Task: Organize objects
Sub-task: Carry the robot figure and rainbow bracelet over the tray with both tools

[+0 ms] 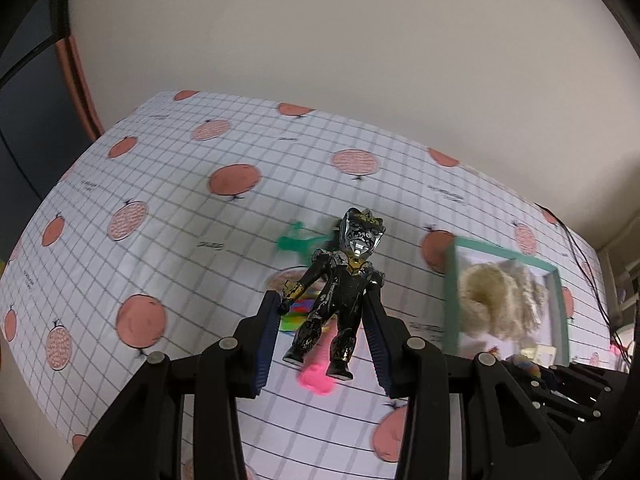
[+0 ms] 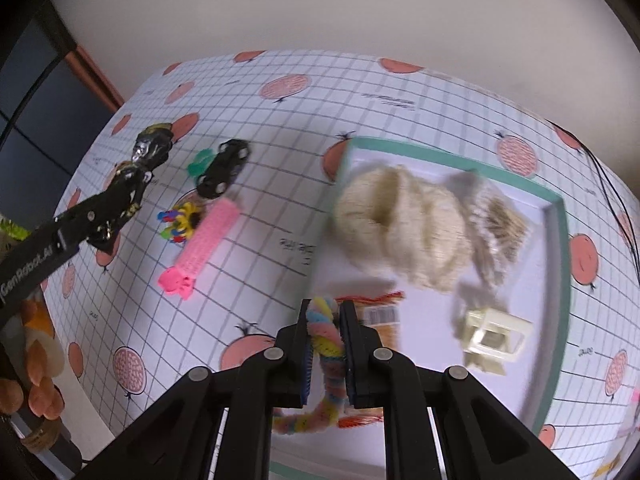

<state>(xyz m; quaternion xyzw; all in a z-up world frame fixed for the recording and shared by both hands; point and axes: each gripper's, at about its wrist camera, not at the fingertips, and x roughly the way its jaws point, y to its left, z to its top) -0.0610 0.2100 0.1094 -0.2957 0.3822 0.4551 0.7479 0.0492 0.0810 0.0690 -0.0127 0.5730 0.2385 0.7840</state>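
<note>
Clamped in the right gripper, a fuzzy rope is hanging over the tray, likely awaiting release, while the left gripper is carrying a black figure pinched at its arms.

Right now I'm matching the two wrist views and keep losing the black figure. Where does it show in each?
Left wrist: the figure is at the centre, upright between the left gripper's fingers, above the pink toy.
Right wrist: the figure is at the far left, at the tip of the left gripper.
Shared landmark: the green-rimmed tray, on the right in both views.
</note>
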